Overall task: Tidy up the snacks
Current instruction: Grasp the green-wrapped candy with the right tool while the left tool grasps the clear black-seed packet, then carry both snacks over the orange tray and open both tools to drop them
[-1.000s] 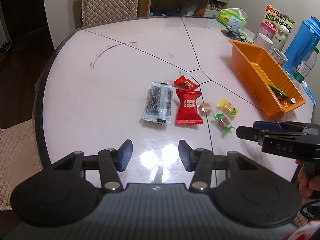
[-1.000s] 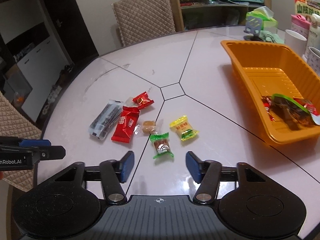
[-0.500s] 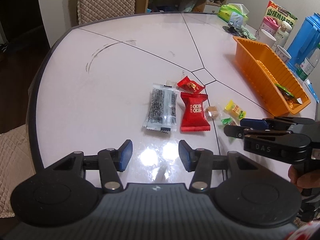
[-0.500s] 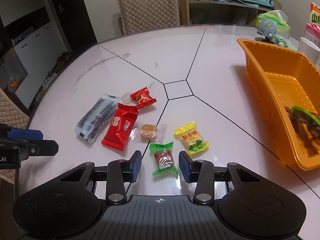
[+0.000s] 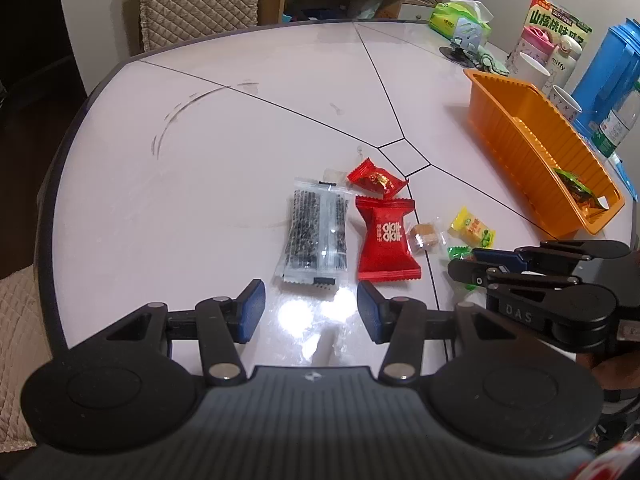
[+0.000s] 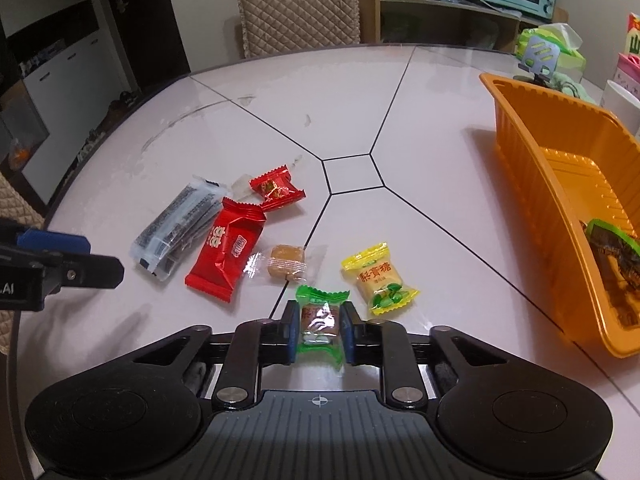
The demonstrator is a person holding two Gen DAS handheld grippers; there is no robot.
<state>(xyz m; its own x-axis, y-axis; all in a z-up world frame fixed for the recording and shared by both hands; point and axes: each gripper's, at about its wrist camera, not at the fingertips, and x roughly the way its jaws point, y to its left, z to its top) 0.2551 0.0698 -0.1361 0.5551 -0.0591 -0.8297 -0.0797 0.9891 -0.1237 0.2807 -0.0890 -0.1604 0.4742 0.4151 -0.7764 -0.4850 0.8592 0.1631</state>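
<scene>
My right gripper (image 6: 319, 318) is low over the table, its jaws closing with both pads against a green-wrapped candy (image 6: 320, 332). Ahead of it lie a yellow candy (image 6: 378, 280), a brown candy in clear wrap (image 6: 286, 262), a large red packet (image 6: 226, 252), a small red candy (image 6: 276, 192) and a black-and-clear packet (image 6: 176, 232). My left gripper (image 5: 310, 312) hangs open and empty just short of the black-and-clear packet (image 5: 316, 232) and the large red packet (image 5: 386, 240). The orange basket (image 6: 532, 176) at the right holds green-edged snacks (image 6: 612, 248).
Behind the orange basket (image 5: 520, 148) stand a blue jug (image 5: 608, 76), mugs (image 5: 532, 70), a bottle and a snack box. A green tissue pack (image 5: 460, 18) sits at the far edge. A quilted chair (image 6: 296, 4) stands beyond the table.
My right gripper came forward and down over the green candy and its jaws closed in on it. My left gripper drifted a little nearer the packets and stayed open.
</scene>
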